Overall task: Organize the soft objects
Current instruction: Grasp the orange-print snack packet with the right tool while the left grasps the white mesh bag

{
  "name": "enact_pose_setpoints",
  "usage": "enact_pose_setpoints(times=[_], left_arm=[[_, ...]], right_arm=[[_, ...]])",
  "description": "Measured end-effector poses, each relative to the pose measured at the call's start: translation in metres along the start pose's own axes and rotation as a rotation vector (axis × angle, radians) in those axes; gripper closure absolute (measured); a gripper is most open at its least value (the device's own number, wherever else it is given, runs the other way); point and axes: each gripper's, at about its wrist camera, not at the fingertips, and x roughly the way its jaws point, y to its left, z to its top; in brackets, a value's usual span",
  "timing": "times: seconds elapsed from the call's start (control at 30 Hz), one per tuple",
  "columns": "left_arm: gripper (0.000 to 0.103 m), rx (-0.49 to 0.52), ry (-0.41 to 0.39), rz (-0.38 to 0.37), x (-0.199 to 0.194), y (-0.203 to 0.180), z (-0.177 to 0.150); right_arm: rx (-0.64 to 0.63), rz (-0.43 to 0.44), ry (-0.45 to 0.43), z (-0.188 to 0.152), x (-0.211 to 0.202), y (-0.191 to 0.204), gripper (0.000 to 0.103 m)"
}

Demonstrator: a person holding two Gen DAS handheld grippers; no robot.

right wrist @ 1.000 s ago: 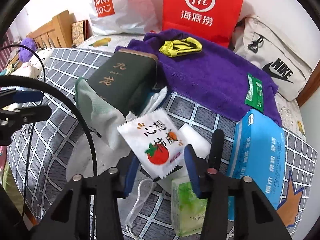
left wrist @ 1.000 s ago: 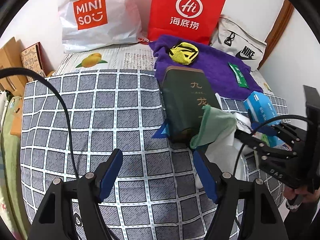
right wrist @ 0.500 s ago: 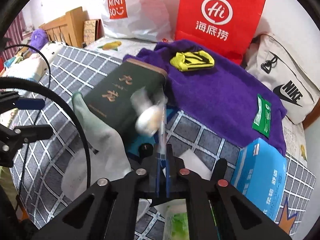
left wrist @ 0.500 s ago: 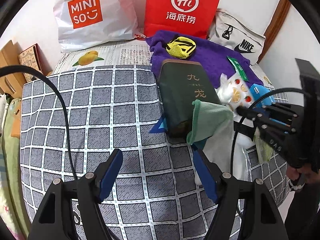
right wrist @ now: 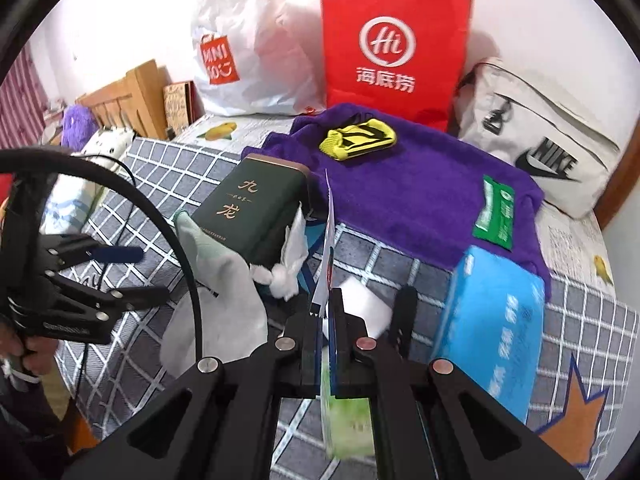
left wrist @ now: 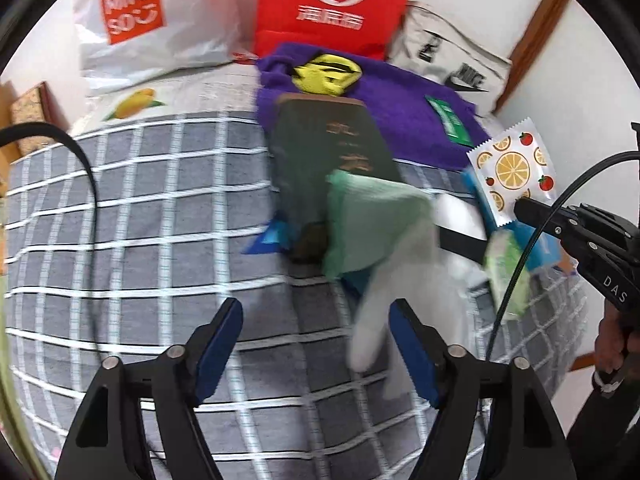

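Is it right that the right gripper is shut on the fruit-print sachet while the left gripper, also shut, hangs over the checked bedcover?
Not quite. The left gripper is open, its fingers spread wide with nothing between them, as the left wrist view shows. The rest holds: the right gripper is shut on the fruit-print sachet, and the left one hangs over the checked bedcover.

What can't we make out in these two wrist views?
- Fruit-print packet: right wrist view shows it edge-on in the right claw; print unreadable there.
- Light green pack: hidden behind claw fingers, blurred.
- Green box: lettering motion-blurred in left wrist view.
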Motion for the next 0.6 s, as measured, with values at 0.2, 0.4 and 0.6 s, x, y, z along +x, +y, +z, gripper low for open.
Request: enact_pose_setpoints(times=[0.2, 0.4, 0.6], left_arm=[[0.025, 0.047, 0.043, -0.031, 0.019, -0.024, -0.002], [0.070, 0.054, 0.041, -0.103, 0.020, -0.033, -0.010], [0.091, 0.067, 0.005, -0.099, 0.000, -0.029, -0.014]], right_arm=[[0.051, -0.011, -0.027, -0.018, -0.025, -0.010, 0.101], [0.107, -0.026, -0.031, -0.034, -0.037, -0.026, 0.100], [0.135, -0.019, -0.047, -0.044, -0.044, -0.033, 0.100]])
